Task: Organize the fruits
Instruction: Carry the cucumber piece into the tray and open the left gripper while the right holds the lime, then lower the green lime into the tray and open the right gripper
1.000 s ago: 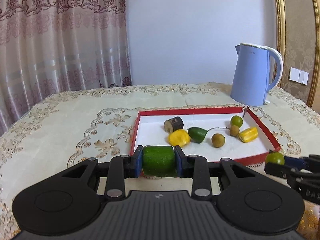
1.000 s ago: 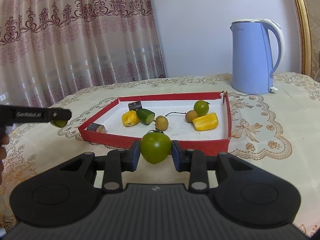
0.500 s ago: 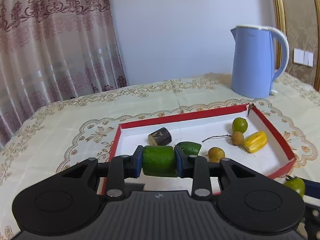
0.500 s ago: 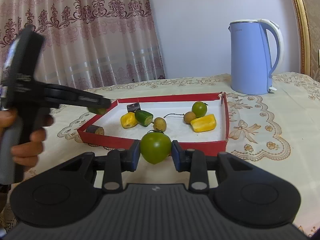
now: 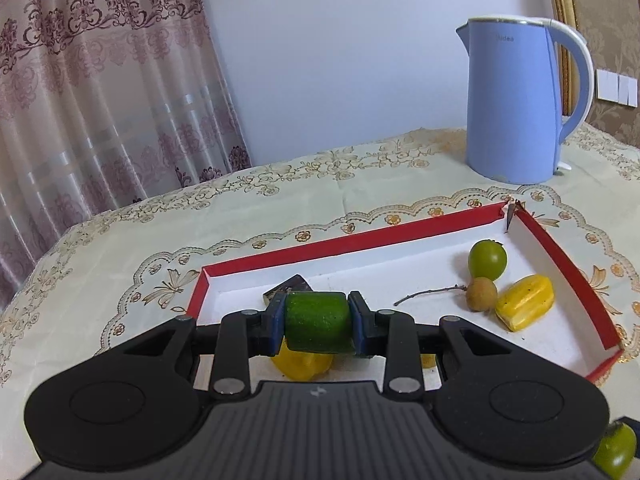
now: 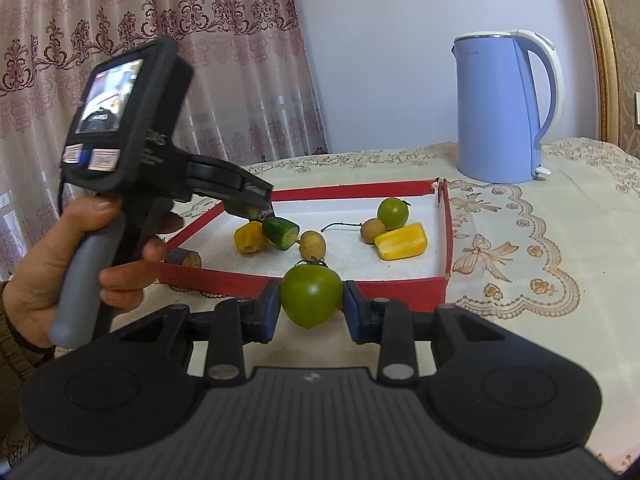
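Observation:
My left gripper (image 5: 318,322) is shut on a green cucumber chunk (image 5: 318,320) and holds it over the near left part of the red-rimmed white tray (image 5: 360,234). In the right wrist view the left gripper (image 6: 250,206) hangs above the tray (image 6: 360,190). My right gripper (image 6: 310,300) is shut on a green tomato (image 6: 311,294), just in front of the tray's near wall. In the tray lie a green round fruit (image 6: 393,213), two brown longans (image 6: 373,230), yellow pieces (image 6: 401,241) and another cucumber piece (image 6: 281,232).
A blue electric kettle (image 5: 516,104) stands behind the tray at the back right. A dark stub piece (image 6: 184,257) lies at the tray's left corner. Embroidered cloth (image 6: 540,240) covers the table. A curtain (image 5: 100,100) hangs at the left.
My left gripper has moved forward and right with the cucumber chunk, from in front of the tray to over its inside. My right gripper has held almost still with the tomato.

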{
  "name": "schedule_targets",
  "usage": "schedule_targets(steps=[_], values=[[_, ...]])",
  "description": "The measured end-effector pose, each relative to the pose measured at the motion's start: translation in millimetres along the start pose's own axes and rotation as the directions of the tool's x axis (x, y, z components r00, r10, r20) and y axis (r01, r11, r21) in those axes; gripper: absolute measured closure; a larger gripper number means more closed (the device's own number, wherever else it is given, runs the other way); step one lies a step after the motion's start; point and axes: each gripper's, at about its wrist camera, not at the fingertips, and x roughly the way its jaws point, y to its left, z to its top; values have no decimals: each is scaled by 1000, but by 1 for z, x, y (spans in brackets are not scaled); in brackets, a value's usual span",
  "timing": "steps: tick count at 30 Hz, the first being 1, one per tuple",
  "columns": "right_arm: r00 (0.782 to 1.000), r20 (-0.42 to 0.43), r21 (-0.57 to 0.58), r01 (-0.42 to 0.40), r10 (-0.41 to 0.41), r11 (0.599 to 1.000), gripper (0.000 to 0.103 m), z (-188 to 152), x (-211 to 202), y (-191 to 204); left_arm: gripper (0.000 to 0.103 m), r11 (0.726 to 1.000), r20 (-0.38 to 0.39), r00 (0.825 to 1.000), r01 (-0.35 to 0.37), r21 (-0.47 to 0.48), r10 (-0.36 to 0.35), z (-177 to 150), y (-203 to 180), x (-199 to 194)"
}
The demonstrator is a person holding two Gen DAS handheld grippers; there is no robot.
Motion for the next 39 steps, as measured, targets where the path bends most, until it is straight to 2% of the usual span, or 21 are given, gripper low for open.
schedule_targets(steps=[16,32,34,36,38,39], values=[[1000,-3,6,7,-7,1000,71,0,2,-3,72,999,-25,1000,-15,33,16,10,-18,29],[1000,-4,13,21,-21,1000,71,1,3,-7,71,998,-5,1000,-28,55,28,15,-32,30],[1000,-3,11,22,-22,1000,71,2,3,-7,69,998,-4,1000,-27,56,27,16,-32,29],[1000,-2,9,23,-23,1000,71,3,3,-6,50,998,2,1000,-26,50,26,16,-32,26],[1000,-1,7,22,-22,1000,71,3,3,-5,39,998,25,999,-34,49,33,16,-30,22],[1000,-2,6,21,-21,1000,71,3,3,-5,38,998,38,998,-42,52,40,16,-31,20]])
